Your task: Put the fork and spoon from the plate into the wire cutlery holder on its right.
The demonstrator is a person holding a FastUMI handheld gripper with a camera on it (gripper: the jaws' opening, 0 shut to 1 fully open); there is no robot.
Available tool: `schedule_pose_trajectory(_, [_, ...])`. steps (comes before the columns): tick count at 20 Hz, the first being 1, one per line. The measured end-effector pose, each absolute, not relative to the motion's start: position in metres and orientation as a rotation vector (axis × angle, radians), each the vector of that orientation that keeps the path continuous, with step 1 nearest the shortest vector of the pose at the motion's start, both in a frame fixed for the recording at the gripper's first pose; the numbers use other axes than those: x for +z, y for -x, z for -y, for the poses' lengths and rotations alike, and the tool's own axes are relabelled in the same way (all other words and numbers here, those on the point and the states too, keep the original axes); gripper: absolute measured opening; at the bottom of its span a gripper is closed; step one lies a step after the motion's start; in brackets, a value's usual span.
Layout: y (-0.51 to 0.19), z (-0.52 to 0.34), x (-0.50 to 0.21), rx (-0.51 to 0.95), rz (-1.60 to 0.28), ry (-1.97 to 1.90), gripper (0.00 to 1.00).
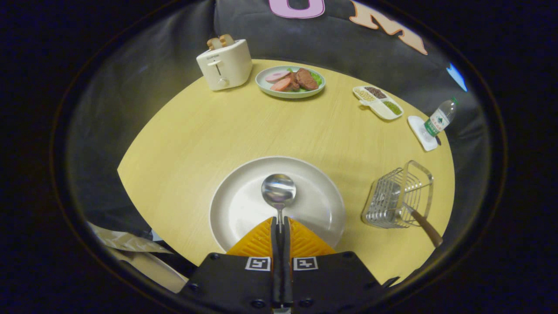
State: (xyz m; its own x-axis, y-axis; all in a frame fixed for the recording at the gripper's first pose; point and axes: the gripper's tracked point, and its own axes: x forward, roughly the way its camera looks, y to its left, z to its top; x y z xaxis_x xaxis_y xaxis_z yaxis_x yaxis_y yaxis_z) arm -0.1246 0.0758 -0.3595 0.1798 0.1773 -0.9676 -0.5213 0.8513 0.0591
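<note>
My gripper (280, 223) is shut on the handle of a metal spoon (278, 192), whose bowl sticks out just ahead of the fingertips. The spoon hangs over a white plate (235, 205) on the yellow round table (196, 139). To the right of the plate stands the wire cutlery holder (394, 196). A utensil with a brown handle (425, 226) rests in the holder, its handle leaning out toward the table's near right edge; its head is hidden among the wires.
At the table's far side stand a cream toaster (224, 64) with bread in it, a plate of sliced meat (290, 81), a divided snack tray (378, 101) and a water bottle (438, 121) on a white coaster. Crumpled paper (126, 244) lies left of the gripper.
</note>
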Motion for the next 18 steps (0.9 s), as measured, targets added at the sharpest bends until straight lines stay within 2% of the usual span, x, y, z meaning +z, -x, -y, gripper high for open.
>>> schedule_pose_trajectory(18, [0.077, 0.010, -0.303, 0.461, -1.277, 0.428, 0.05])
